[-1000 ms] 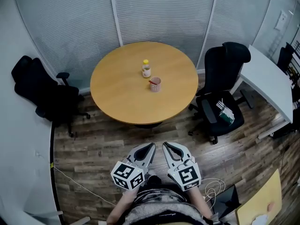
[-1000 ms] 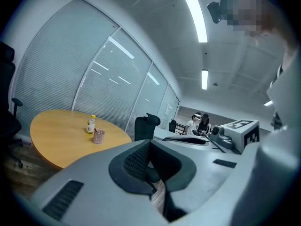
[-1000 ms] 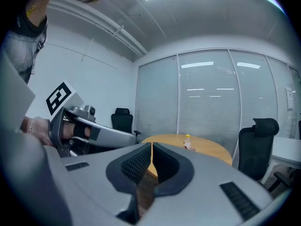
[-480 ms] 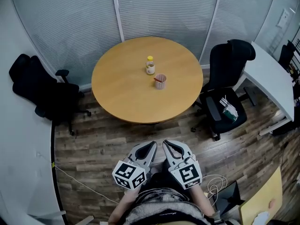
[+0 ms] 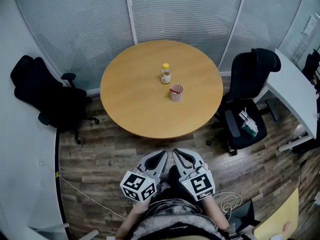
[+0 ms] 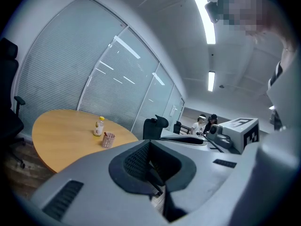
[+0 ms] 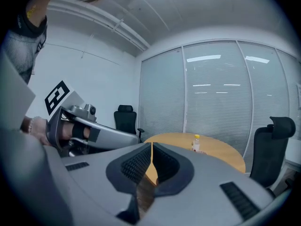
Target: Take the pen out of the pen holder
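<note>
— Moved since a second ago?
— Round table (image 5: 130, 109) and pen holder (image 5: 176, 92) sit slightly further right in the head view. Both grippers stay low against the person's torso.
— Jaws?
— Left gripper (image 5: 159, 160): pads together, nothing between. Right gripper (image 5: 179, 157): pads closed to a thin slit, empty too.
— Hard to see?
— Arms cut off at the bottom edge. Pen (image 5: 173, 88) is only a red sliver at the holder's rim. Right gripper view: holder nearly hidden behind its jaw.
— Holder versus grippers?
— Well apart, upright, around mid-table. Yellow-capped bottle (image 5: 165, 73) just beyond it. One black office chair (image 5: 45, 94) left of the table, second office chair (image 5: 247, 99) right.
</note>
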